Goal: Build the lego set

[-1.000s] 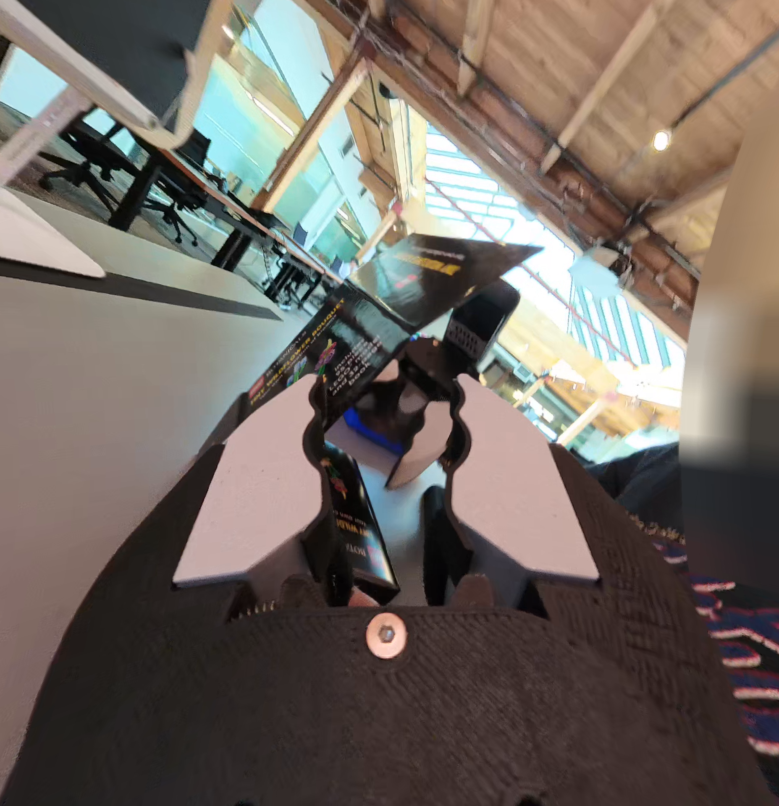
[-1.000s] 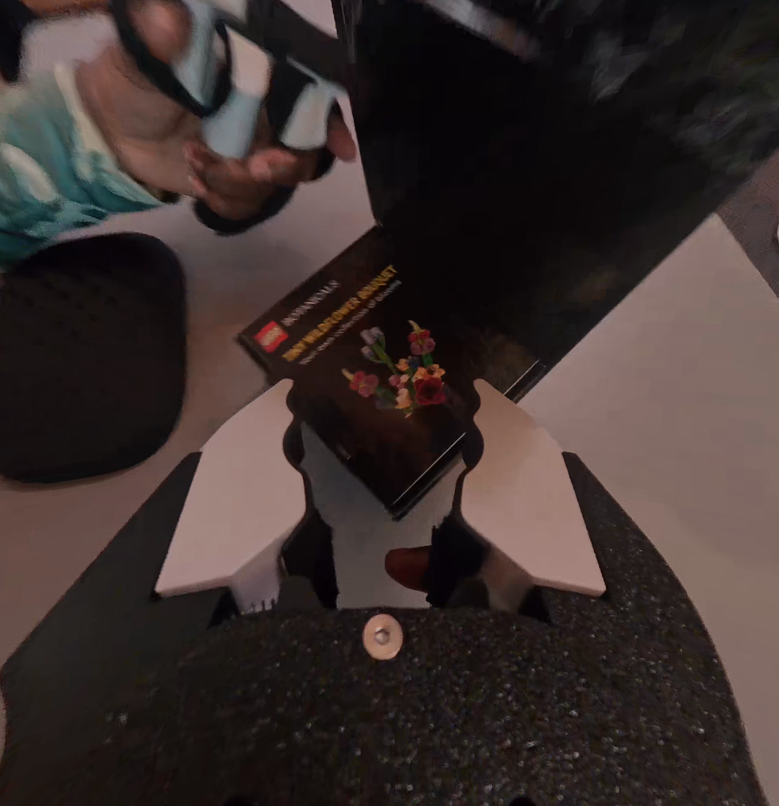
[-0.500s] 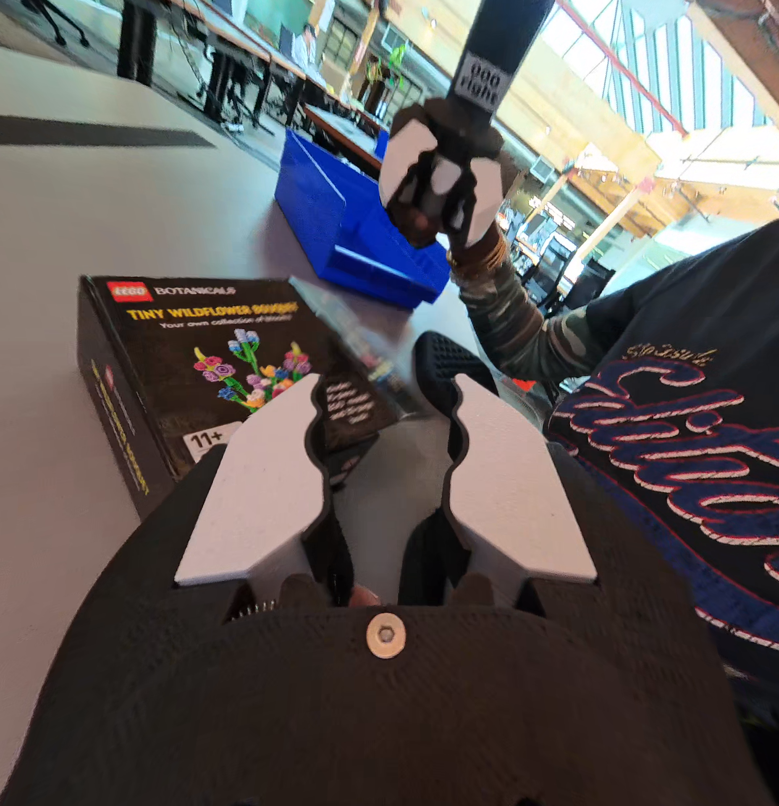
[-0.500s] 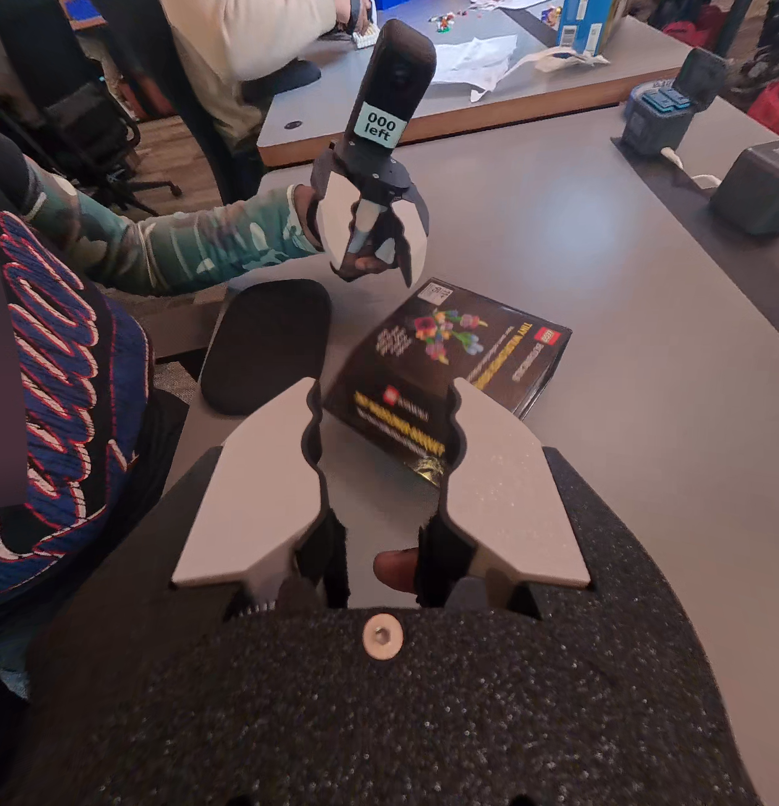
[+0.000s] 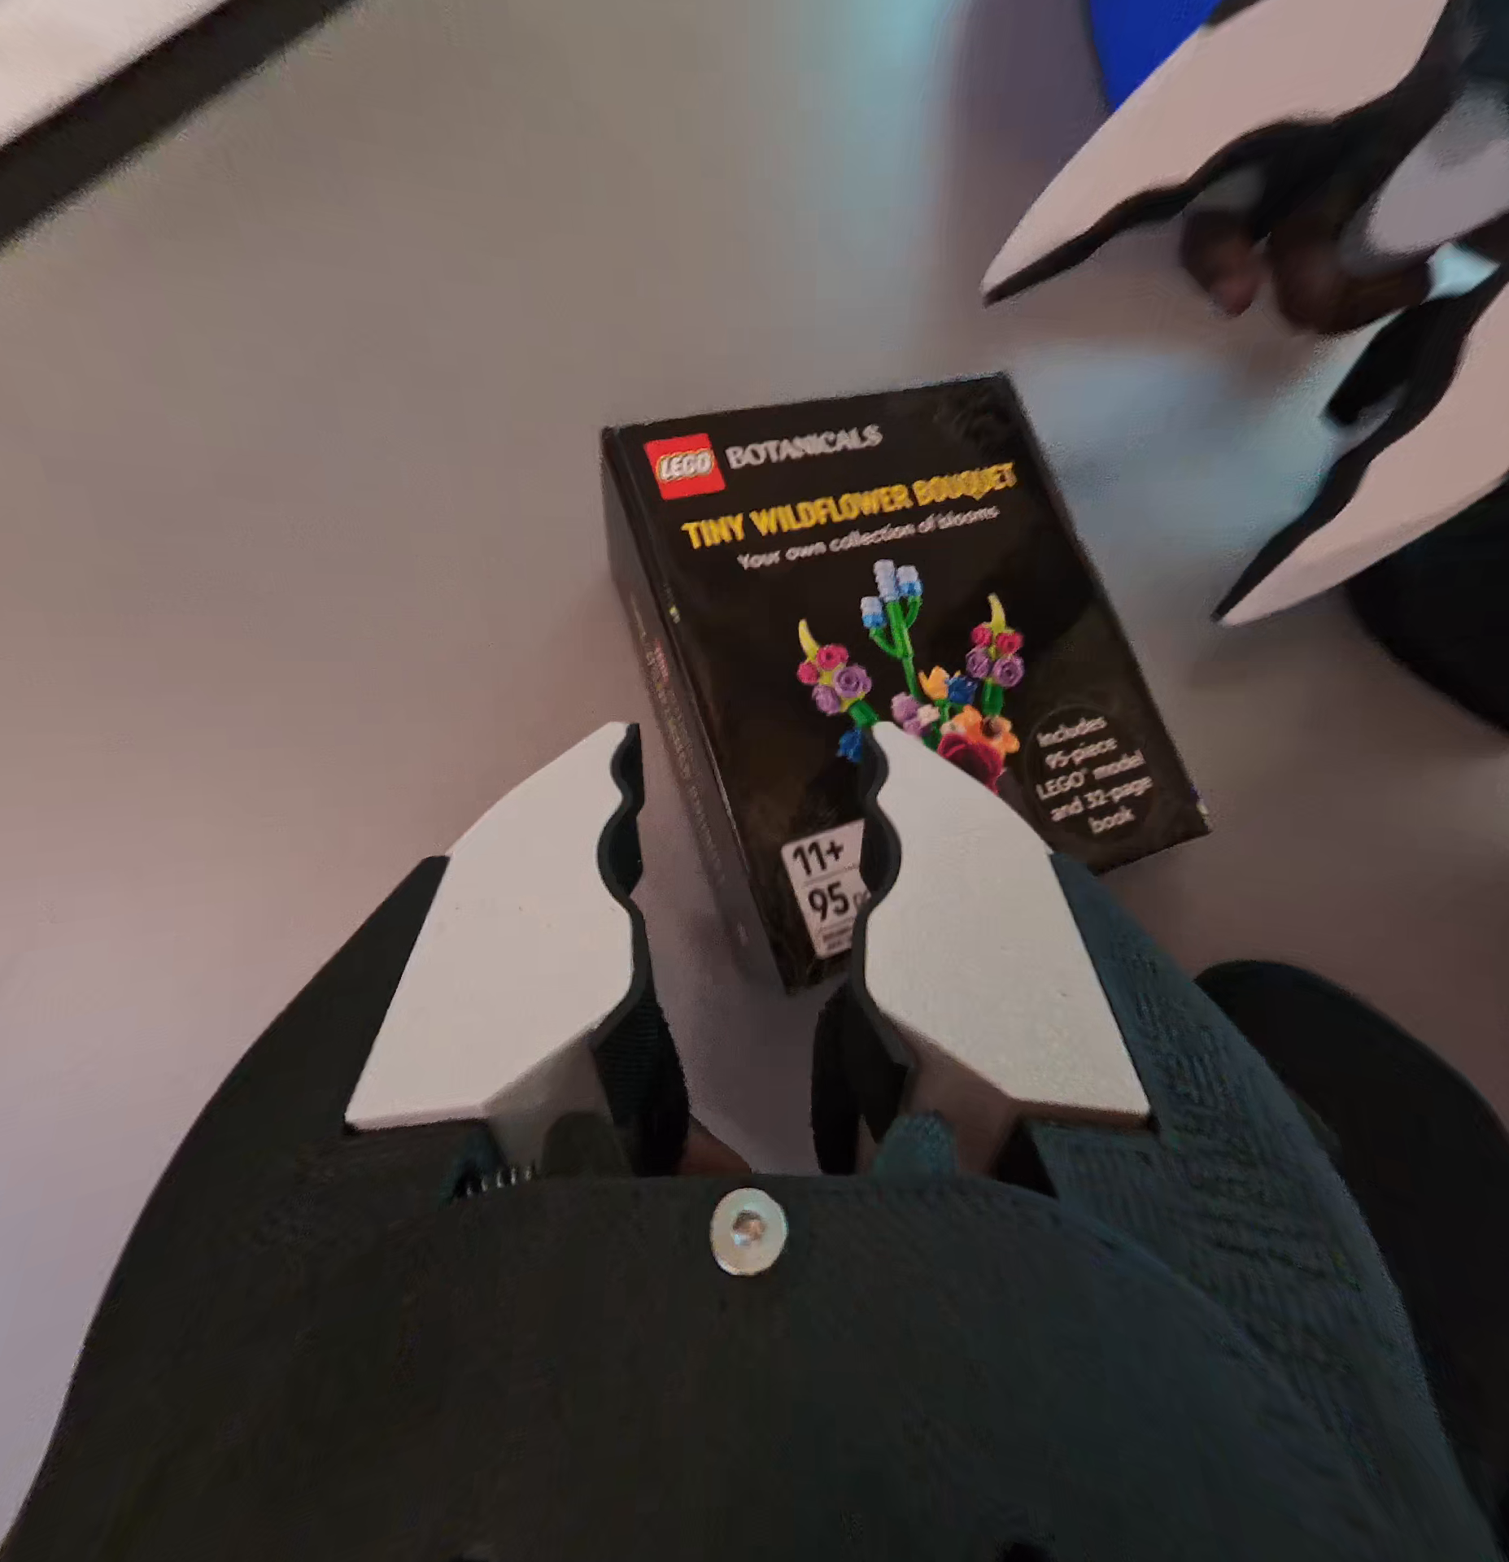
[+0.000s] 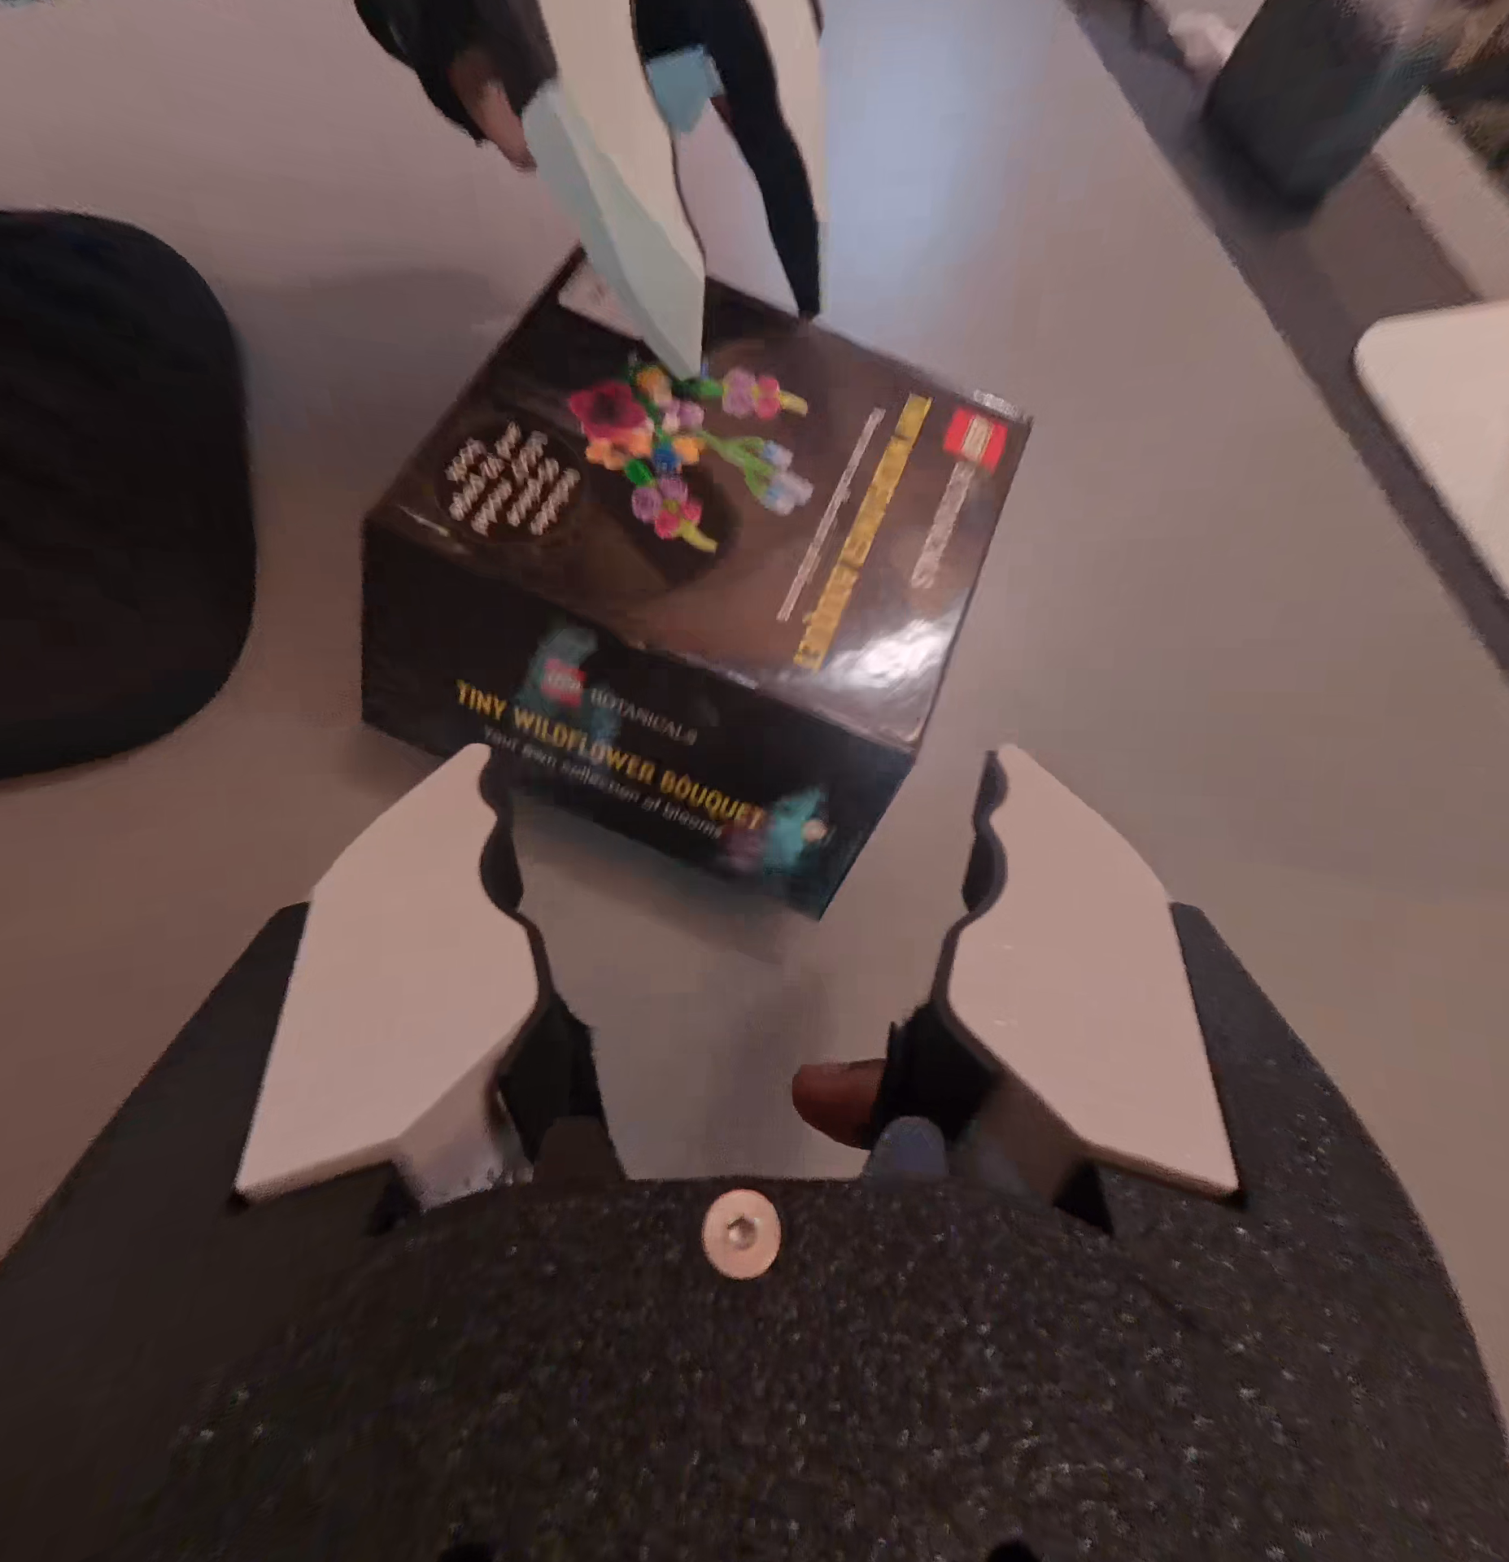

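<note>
A black lego set box (image 5: 886, 659) with a flower picture lies flat on the grey table (image 5: 311, 507). My left gripper (image 5: 755, 744) is open and empty, with its fingertips over the box's near left corner. In the right wrist view it (image 6: 751, 338) comes down from the top onto the far edge of the box (image 6: 691, 575); I cannot tell whether it touches. My right gripper (image 6: 740, 761) is wide open and empty, just short of the box's near side. It also shows at the upper right of the left wrist view (image 5: 1101, 456).
A black padded object (image 6: 83, 490) lies left of the box in the right wrist view, and shows in the left wrist view (image 5: 1452, 659). A blue bin (image 5: 1156, 42) is behind. A dark block (image 6: 1308, 93) and a white surface (image 6: 1461, 406) are at the right.
Both grippers have swung down from a raised pose and now point at the box on the table. The right gripper's jaws have opened wider.
</note>
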Demonstrator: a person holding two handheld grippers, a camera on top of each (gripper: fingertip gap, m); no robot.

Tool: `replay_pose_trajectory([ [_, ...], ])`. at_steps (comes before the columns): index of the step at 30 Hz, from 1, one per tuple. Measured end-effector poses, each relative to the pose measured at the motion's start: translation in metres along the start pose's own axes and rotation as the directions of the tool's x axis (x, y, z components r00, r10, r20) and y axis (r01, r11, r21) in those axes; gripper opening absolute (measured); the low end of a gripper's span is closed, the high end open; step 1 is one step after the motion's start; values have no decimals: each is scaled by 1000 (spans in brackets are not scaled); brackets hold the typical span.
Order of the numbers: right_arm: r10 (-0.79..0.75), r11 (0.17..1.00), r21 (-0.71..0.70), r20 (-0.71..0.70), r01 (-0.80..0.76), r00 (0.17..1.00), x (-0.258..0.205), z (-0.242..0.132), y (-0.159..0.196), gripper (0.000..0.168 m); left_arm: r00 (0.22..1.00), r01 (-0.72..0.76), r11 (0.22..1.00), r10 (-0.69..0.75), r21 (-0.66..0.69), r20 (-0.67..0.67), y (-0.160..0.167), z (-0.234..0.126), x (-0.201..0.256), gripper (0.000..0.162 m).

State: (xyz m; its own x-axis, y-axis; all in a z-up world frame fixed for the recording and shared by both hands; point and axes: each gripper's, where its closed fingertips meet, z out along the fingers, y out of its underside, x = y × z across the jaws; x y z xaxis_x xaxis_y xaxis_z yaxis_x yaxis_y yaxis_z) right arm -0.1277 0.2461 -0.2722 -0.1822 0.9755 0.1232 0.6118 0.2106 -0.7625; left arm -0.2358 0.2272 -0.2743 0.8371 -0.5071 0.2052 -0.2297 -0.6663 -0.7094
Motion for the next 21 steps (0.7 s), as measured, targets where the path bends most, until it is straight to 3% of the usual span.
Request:
replay_pose_trajectory([
  [3, 37, 997, -69, -1, -37, 999, -6, 13, 14, 111, 989, 83, 996, -87, -38, -117, 1, 6, 7, 45],
  [7, -13, 996, -93, -48, 9, 999, -2, 26, 18, 102, 974, 136, 988, -146, -69, -173, 4, 8, 9, 47],
  [13, -33, 997, -66, -86, 28, 996, 5, 36, 13, 95, 963, 170, 984, -177, -48, -203, 5, 9, 11, 48],
  [21, -29, 999, -43, -48, 26, 998, 0, 45, 9, 98, 972, 154, 987, -142, 51, -185, 0, 15, 12, 50],
])
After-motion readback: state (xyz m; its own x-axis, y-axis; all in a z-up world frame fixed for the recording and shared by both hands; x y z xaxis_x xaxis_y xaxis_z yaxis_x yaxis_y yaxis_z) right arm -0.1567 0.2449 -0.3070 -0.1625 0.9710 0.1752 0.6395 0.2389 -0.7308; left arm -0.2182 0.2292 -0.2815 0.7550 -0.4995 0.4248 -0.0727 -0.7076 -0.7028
